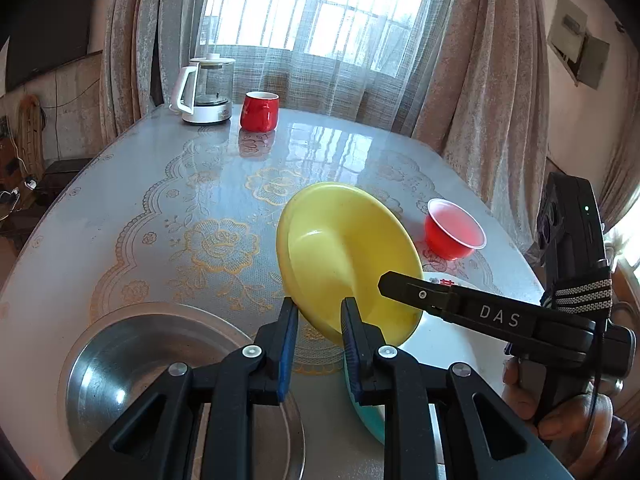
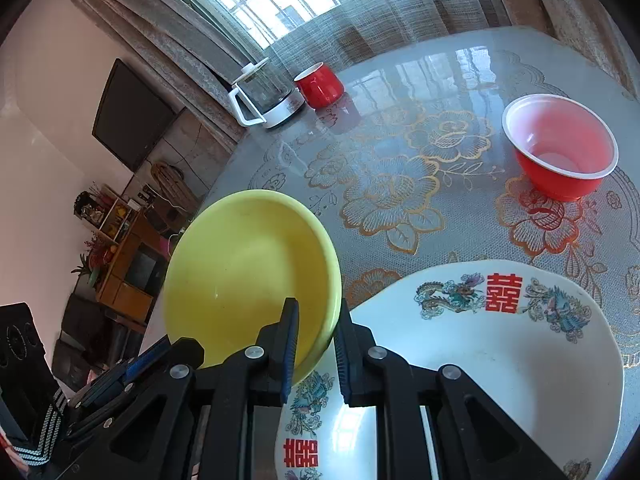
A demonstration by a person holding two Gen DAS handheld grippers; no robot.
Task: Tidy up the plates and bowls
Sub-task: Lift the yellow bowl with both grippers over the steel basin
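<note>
While our right gripper (image 2: 316,344) pinches the round yellow plastic plate's (image 2: 248,276) rim above the white painted porcelain dish (image 2: 500,344), our left gripper (image 1: 320,340), nearly closed, holds nothing; bare patterned table (image 1: 160,208) lies beyond.

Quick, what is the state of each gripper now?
Left gripper: nearly closed; whether it holds anything cannot be told.
Right gripper: closed on the rim of the yellow plastic plate.

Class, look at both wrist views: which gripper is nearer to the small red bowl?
Right. The right gripper, clamped on the yellow plate, has the small red bowl ahead on its right; the left gripper sits farther left, beyond that plate.
</note>
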